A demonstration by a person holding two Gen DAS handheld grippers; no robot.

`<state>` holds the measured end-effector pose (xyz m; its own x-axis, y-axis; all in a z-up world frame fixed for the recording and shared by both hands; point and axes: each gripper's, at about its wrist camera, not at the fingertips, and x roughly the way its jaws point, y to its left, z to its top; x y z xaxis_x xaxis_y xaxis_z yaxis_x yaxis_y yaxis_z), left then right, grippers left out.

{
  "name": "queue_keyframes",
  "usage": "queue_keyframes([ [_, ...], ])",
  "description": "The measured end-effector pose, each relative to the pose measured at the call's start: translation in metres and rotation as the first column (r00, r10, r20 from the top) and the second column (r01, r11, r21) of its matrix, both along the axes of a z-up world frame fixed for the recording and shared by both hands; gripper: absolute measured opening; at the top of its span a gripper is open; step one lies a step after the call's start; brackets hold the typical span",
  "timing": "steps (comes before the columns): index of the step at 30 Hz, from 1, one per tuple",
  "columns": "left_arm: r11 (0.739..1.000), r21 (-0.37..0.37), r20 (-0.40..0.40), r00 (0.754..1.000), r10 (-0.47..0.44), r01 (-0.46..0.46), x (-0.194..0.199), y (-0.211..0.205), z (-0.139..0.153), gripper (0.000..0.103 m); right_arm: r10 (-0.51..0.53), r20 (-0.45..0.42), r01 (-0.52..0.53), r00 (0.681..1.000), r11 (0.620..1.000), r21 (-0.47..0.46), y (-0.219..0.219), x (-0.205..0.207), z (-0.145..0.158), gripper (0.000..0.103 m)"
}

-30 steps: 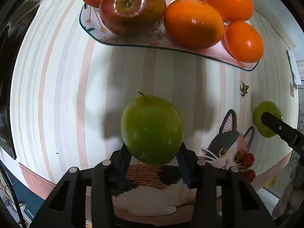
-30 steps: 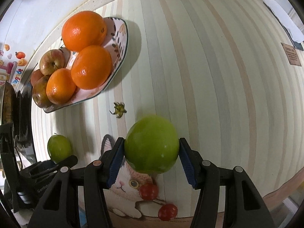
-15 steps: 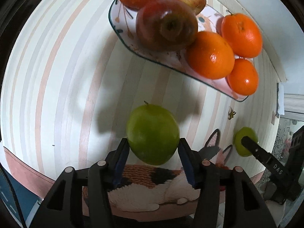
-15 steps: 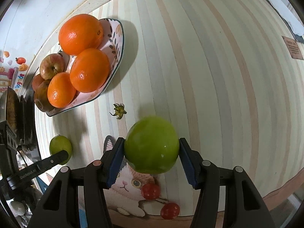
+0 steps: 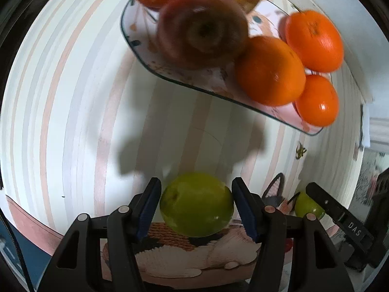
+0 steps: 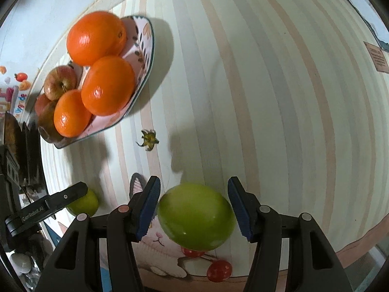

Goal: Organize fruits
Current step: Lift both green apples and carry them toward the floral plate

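Left gripper (image 5: 196, 204): blue-padded jaws stand on either side of a green apple (image 5: 197, 204); a thin gap shows beside each pad, so I cannot tell whether it grips or has just let go.
Right gripper (image 6: 194, 205): the same picture, with a second green apple (image 6: 196, 216) between its pads; the left pad is at the skin and the right pad looks slightly off, so the grip is also unclear.
Plate (image 6: 143, 73): a patterned dish on the striped tablecloth (image 6: 267, 97), well apart from both green apples, crowded with three oranges (image 6: 108, 85) and red apples (image 6: 59, 82). In the left view a dark red apple (image 5: 203, 28) fills its near end.
Loose bits: a dried calyx (image 6: 148, 140) lies on the cloth between plate and right gripper.
Step in hand: judging by the layout, both green apples are on their way to join the fruit on the plate.
Next move calls for: a firm hold on each apple first, then setting them one at a time into what bare plate remains, gently, since round fruit on a full dish may roll off the rim.
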<state>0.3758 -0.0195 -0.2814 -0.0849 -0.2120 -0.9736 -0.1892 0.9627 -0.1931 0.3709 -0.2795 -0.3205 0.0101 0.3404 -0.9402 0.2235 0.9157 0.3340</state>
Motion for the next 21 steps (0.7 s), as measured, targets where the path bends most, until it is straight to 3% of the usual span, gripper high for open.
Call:
queue_keyframes([
  [5, 1.0, 0.016, -0.019, 1.0, -0.025, 0.025, -0.004, -0.008, -0.009, 0.058, 0.011, -0.014, -0.011, 1.0, 1.0, 0.017, 0.002, -0.005, 0.003, 0.062],
  [12, 0.999, 0.037, 0.031, 0.999, -0.035, 0.034, -0.01, -0.007, -0.001, 0.054, 0.036, -0.023, -0.036, 0.999, 0.999, 0.018, 0.012, -0.01, 0.001, 0.065],
  [21, 0.997, 0.06, 0.07, 0.997, -0.043, 0.039, -0.014, -0.001, 0.01, 0.053, 0.144, -0.006, -0.144, 0.99, 0.988, -0.062, 0.042, -0.022, 0.003, 0.063],
])
